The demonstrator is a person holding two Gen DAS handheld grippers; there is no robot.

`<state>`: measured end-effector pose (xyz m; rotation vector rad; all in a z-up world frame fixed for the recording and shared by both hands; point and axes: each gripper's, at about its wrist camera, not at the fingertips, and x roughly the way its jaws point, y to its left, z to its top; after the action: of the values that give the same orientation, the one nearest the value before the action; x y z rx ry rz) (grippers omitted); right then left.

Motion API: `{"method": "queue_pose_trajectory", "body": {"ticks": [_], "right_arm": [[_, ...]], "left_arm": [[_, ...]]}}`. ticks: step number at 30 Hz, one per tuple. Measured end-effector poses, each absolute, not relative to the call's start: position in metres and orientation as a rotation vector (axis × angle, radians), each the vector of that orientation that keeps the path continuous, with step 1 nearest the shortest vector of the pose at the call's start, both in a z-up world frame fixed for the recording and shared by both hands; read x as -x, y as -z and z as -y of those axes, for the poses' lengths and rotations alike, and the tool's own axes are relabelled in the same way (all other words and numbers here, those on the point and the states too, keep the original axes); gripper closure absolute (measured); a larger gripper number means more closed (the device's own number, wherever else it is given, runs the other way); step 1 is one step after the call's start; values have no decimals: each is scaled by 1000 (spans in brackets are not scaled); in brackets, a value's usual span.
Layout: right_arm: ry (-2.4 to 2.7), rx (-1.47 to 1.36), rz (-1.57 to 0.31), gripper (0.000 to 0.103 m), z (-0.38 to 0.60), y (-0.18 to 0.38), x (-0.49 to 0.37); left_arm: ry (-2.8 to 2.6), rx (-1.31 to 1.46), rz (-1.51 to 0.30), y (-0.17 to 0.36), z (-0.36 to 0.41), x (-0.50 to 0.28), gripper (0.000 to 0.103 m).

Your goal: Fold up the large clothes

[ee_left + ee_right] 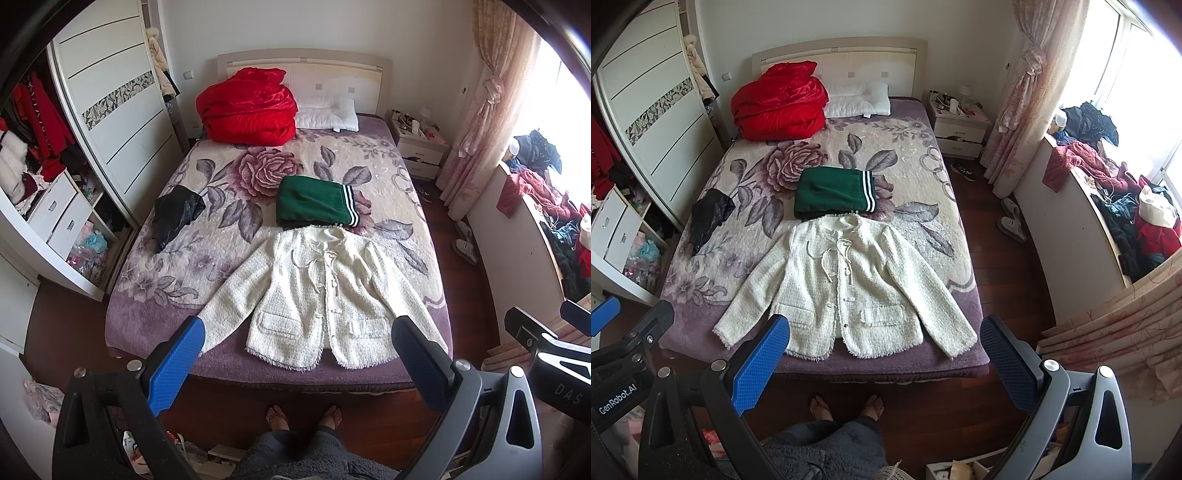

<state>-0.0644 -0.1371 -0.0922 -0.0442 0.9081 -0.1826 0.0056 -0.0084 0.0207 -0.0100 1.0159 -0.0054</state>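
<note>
- On the bed [147,332], along its left side, a crumpled black garment [176,216] lies well apart from the task's thing; a fold swept wide could drag a sleeve toward it, though that looks unlikely from here.
- Nearer the foot, the cream jacket [317,295] lies face up and spread flat, collar toward the headboard, hem close to the bed's foot edge, both sleeves angled outward.
- Its left sleeve [746,306] ends near the foot edge; pulled carelessly, the cuff could slip over the side and take the hem with it.
- Loose ties [831,266] trail down the jacket's front; a fingertip could snag one and bunch the front panels, spoiling a clean fold.
- Just beyond the collar sits a folded green garment [833,194], touching or nearly touching it; lifting the shoulders may nudge that pile.
- At the headboard, a red quilt [247,107] and white pillow [327,110] lie well clear.
- The left gripper [299,332] hangs above the foot of the bed, jaws wide, holding nothing.
- The right gripper [884,332] hovers likewise, jaws wide and empty; nothing is folded yet.
- Thick boucle cloth may resist a shallow pinch, so a sleeve could drop mid-fold.
</note>
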Motion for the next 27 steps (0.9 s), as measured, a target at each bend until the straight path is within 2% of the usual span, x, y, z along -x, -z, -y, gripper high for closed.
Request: {"method": "queue_pose_trajectory", "body": {"ticks": [27], "right_arm": [[183,42,-909,0,135,88,62]], "left_arm": [[13,12,-1014,-25,7,-10,0]]}}
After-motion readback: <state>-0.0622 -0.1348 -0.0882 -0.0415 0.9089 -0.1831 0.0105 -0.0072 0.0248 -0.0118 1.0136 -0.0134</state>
